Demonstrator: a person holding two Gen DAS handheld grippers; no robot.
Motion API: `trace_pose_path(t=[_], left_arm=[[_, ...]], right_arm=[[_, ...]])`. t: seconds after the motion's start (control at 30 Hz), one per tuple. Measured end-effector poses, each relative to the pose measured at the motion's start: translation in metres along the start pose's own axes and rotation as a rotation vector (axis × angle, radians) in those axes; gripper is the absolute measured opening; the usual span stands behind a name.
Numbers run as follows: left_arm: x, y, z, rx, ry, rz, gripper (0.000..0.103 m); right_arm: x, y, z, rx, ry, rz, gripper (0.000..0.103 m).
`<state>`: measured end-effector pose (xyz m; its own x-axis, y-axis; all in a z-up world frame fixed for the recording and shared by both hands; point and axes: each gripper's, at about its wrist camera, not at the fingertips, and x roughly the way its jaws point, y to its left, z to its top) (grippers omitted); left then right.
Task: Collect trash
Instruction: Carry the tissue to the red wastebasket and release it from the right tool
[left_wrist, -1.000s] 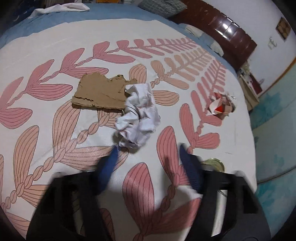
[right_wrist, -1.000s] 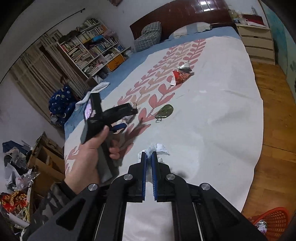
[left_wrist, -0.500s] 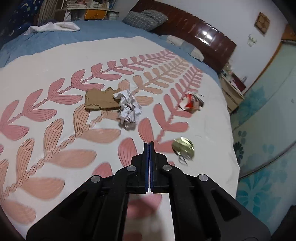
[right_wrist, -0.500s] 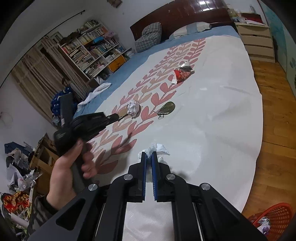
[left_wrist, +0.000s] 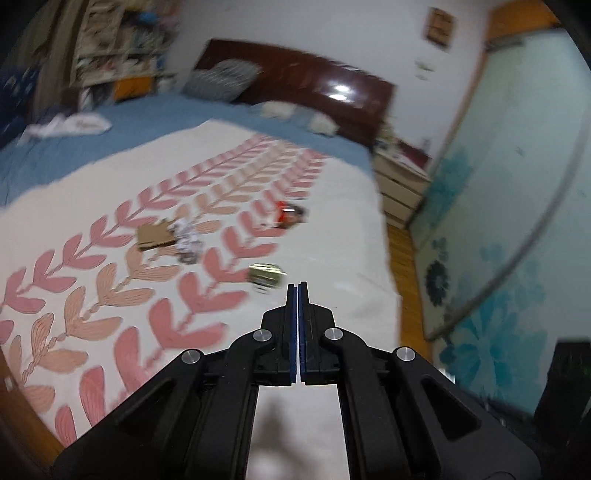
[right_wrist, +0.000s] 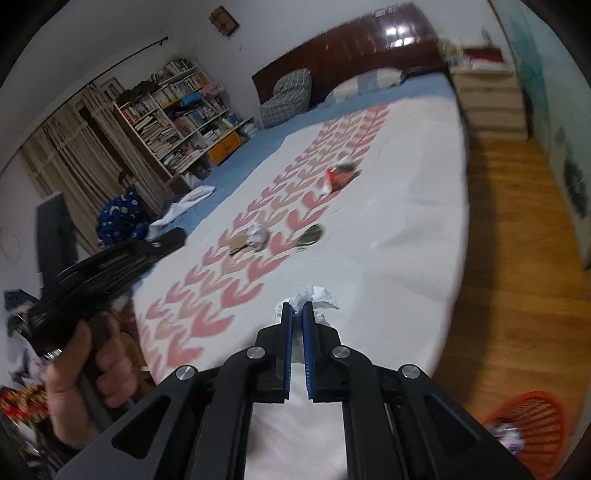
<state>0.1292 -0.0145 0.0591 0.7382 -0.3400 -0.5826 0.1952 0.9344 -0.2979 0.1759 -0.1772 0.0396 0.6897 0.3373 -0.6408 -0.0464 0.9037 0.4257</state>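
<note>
The left tool (left_wrist: 297, 286) is matt black plastic with bright metal screw heads and blue rubbery-looking pads, and the right tool (right_wrist: 296, 308) looks the same. The tissue (right_wrist: 314, 295) between the right tool's pads is white, soft, crumpled paper. The bedspread (right_wrist: 388, 229) is smooth matt cloth printed with pink leaves. On it lie a rough brown cardboard scrap (left_wrist: 153, 235), a wad of crumpled white paper (left_wrist: 187, 240), a shiny metallic lid (left_wrist: 266, 275) and a glossy red wrapper (left_wrist: 287, 215). The headboard (left_wrist: 314, 83) is polished dark wood, the floor (right_wrist: 517, 240) glossy orange-brown wood, and the basket (right_wrist: 532, 421) orange plastic mesh.
</note>
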Motion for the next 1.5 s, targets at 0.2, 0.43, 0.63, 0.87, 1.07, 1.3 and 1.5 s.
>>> trace_pose_path(t=[0.2,0.43,0.63,0.87,1.07,1.3,1.5], left_arm=[[-0.032,-0.094,-0.042,0.14,0.063,-0.12,0.001],[-0.002,-0.225,-0.092,0.306,0.307,-0.375,0.001],[0.081,-0.32,-0.177,0.361,0.603,-0.454,0.001],[0.153,-0.33,-0.283,0.476,0.812,-0.295,0.001],[0.152,-0.335,-0.286,0.513,0.799,-0.283,0.001],[0.149,-0.331,-0.281,0.546,0.746,-0.22,0.008],[0.127,-0.32,-0.256,0.458,0.663,-0.253,0.071]], right_arm=[[-0.103,-0.054,-0.018,0.004,-0.024,-0.218,0.007],[-0.193,-0.169,-0.067,0.143,-0.025,-0.389,0.007],[-0.212,-0.263,-0.138,0.295,0.084,-0.465,0.007],[-0.183,-0.308,-0.191,0.383,0.177,-0.414,0.007],[-0.154,-0.309,-0.201,0.397,0.211,-0.381,0.011],[-0.157,-0.304,-0.197,0.407,0.177,-0.43,0.059],[-0.172,-0.301,-0.187,0.406,0.142,-0.471,0.059]])
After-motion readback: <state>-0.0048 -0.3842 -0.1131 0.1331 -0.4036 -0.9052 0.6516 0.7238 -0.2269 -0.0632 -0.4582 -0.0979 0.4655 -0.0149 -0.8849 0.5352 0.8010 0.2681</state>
